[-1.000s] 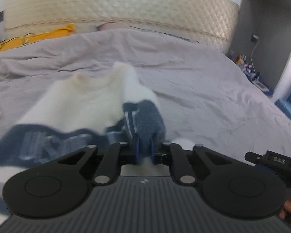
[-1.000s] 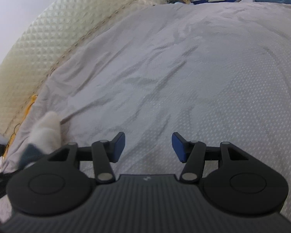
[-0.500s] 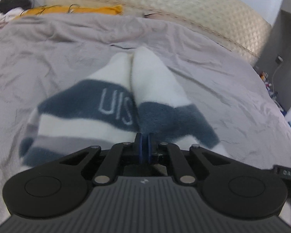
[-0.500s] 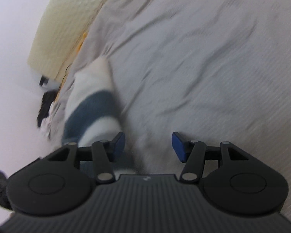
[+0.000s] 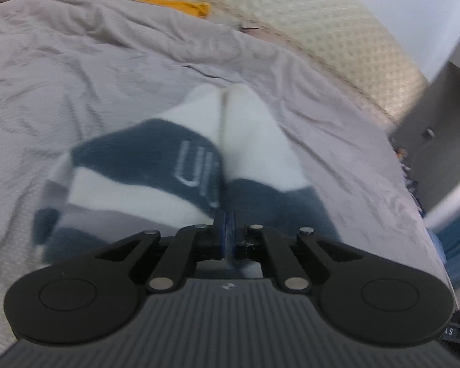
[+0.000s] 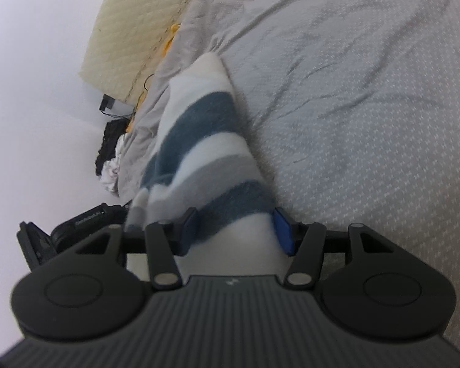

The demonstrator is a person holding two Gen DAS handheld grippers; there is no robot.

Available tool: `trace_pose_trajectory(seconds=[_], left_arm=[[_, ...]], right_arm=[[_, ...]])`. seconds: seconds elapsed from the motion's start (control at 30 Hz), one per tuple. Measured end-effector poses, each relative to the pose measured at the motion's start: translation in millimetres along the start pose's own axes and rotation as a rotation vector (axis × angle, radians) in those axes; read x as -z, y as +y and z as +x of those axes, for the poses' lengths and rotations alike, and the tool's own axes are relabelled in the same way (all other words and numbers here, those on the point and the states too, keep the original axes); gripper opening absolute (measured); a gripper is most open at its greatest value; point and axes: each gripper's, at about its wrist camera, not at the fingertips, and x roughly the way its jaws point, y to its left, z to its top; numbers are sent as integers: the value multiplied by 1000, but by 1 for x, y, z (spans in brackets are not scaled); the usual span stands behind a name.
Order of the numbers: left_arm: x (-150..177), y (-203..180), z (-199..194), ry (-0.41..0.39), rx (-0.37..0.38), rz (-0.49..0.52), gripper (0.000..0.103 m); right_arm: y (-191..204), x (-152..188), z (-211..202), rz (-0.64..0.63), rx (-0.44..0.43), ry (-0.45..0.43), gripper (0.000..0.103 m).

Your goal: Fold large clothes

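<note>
One striped sweater (image 5: 199, 165) – (pinched) left gripper (image 5: 228, 236)

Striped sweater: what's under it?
The striped sweater lies on the grey bedspread, which shows all around it. Whatever sits directly beneath the folded layers is covered.

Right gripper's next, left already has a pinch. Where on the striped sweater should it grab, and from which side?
Take the striped sweater at its near white hem corner, already lying between the open right gripper pads. Come in low along the bedsheet, from the near end: the cloth hangs folded from the left gripper, leaving that edge free.
</note>
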Motion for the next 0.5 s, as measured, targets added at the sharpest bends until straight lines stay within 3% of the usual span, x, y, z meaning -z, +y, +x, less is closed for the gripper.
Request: trace_pose_trajectory(seconds=[0.1,0.17,0.37,0.47,0.5], left_arm=[[8,-18,-4,-3,36,40,4],[12,-27,-3,2,44,61,7],[28,-39,-8,19,5,127,7],[33,-41,-14,23,-14,141,9],[35,-43,-17,25,-21,147,16]], right_arm=[[11,5,-6,-75,36,-5,58],[18,8,-5,-113,48,-3,65],[48,23,-9,-305,142,-12,74],[61,35,-11,-420,232,-36,75],[65,39,-9,-463,281,-39,75]])
